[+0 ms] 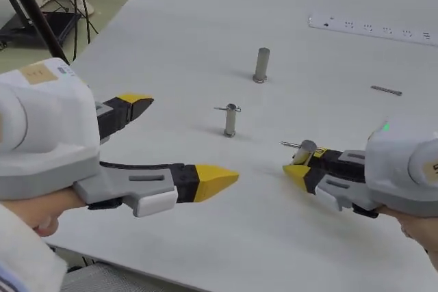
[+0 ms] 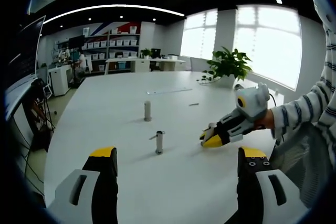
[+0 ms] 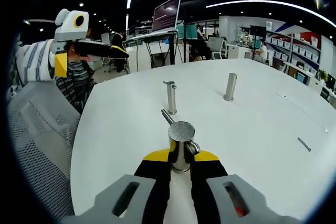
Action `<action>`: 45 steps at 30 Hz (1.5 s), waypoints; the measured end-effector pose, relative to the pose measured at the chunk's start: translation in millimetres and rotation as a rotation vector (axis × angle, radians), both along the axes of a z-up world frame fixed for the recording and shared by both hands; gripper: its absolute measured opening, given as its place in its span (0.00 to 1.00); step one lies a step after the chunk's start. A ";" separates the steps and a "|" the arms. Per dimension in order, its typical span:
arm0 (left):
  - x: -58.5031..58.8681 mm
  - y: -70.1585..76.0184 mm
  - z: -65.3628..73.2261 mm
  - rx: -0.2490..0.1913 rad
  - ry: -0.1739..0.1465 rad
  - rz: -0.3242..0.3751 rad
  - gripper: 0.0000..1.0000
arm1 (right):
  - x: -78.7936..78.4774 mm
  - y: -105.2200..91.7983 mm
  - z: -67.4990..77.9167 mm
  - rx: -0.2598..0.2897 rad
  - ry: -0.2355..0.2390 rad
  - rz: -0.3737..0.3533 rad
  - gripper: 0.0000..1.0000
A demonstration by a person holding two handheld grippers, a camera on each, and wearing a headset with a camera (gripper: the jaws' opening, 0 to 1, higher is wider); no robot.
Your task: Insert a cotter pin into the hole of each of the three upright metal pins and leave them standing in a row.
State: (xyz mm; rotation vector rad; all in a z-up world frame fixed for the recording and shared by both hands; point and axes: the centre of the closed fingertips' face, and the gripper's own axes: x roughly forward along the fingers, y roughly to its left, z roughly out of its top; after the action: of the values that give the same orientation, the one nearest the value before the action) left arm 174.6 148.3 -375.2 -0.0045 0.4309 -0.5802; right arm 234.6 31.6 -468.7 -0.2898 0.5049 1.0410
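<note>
Three upright metal pins stand on the white table. The far pin is bare. The middle pin carries a cotter pin through its top. The near pin, also with a cotter pin through it, sits between the yellow tips of my right gripper, which is shut on it; in the right gripper view this pin rises between the jaws. My left gripper hovers wide open at the left, apart from the pins, seen in its own view with nothing between the jaws. A loose cotter pin lies at the right.
A white power strip lies at the table's far right. The table's left edge runs past cables and a stand on the floor. A mesh chair stands beside the table.
</note>
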 end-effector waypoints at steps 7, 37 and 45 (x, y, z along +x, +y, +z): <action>1.4 -1.1 -0.7 0.000 0.006 0.002 0.94 | 19.9 1.7 0.0 0.001 -0.014 -0.020 0.08; -8.3 1.6 -13.6 0.003 0.070 -0.003 0.96 | 37.6 8.4 -9.8 -0.020 -0.015 -0.037 0.08; -9.7 -1.1 -15.1 0.001 0.078 -0.008 0.96 | 38.2 7.0 -9.5 0.011 -0.002 -0.040 0.09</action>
State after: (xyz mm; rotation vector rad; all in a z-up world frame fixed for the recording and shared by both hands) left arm 164.9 147.2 -390.3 -0.0247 0.5070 -0.5892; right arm 272.8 38.6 -478.1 -0.2696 0.5012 1.0041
